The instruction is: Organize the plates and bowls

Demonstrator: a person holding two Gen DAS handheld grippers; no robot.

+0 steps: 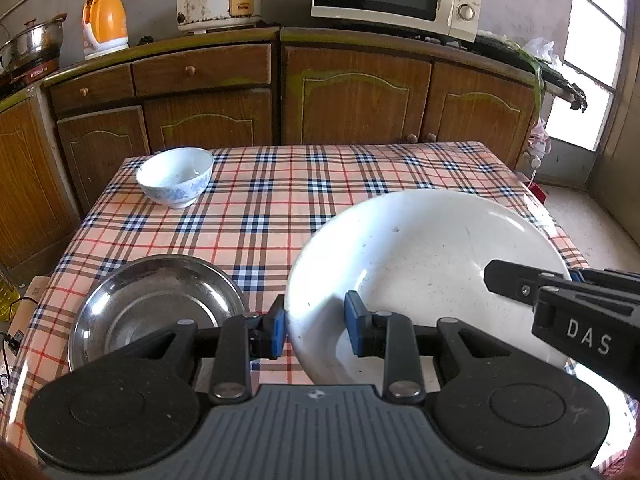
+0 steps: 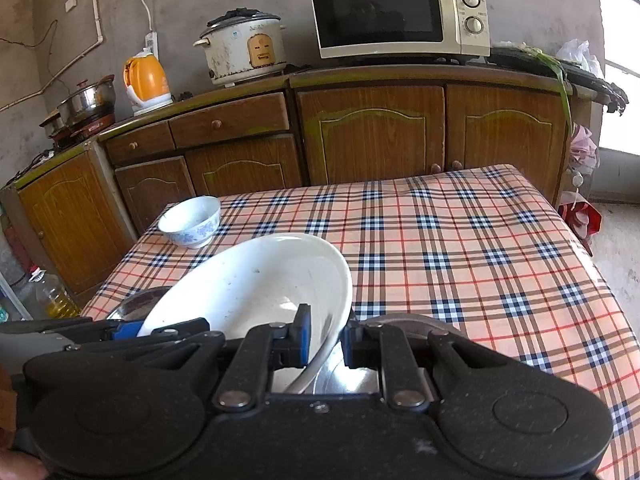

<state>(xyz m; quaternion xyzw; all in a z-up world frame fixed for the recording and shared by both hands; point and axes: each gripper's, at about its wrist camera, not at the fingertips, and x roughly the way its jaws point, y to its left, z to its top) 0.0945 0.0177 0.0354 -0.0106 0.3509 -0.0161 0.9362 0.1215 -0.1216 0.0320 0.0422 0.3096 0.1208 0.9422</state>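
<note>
From the left wrist, the left gripper [image 1: 316, 330] pinches the near rim of the large white ceramic plate [image 1: 420, 264], tilted above the plaid-clothed table [image 1: 260, 216]; the round steel dish [image 1: 152, 304] lies just beside it; a slip could knock them together. From the right wrist, the right gripper [image 2: 326, 344] is clamped on the plate's right rim [image 2: 256, 280]; the blue-patterned white bowl [image 2: 190, 220] sits near the far-left edge; open cloth lies rightward.

Both wrist cameras look steeply down and forward from the table's [image 1: 256, 216] near edge toward the cabinets [image 2: 372, 136], close over the white plate [image 1: 420, 264], sharing the far-left blue-patterned bowl [image 2: 190, 220].
</note>
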